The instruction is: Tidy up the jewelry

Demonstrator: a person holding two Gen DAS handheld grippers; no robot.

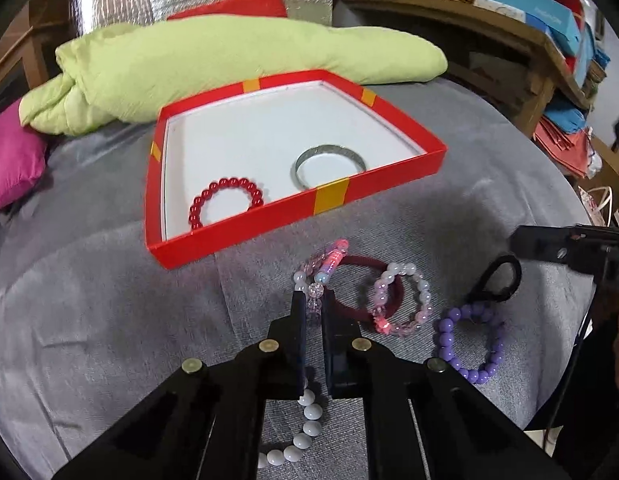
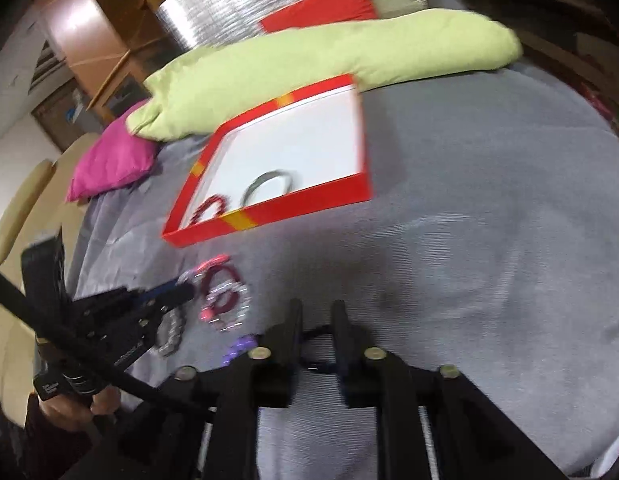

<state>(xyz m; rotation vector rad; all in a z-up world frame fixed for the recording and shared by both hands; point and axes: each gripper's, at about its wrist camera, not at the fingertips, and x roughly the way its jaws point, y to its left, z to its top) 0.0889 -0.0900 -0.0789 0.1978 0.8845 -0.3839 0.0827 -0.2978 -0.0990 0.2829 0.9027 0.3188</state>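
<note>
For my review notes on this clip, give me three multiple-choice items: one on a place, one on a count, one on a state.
1. Where is the red bead bracelet?
A. inside the red box
B. on the grey cloth
C. on the green pillow

2. How many pieces lie in the box?
A. none
B. two
C. five

3. What are the left gripper fingers doing?
A. spread wide over the purple bracelet
B. closed on the pink bead bracelet
C. resting in the box

Key: 1 A, it lies on the white floor; 2 B, with the metal bangle; 3 B, beads sit pinched between the tips.
</note>
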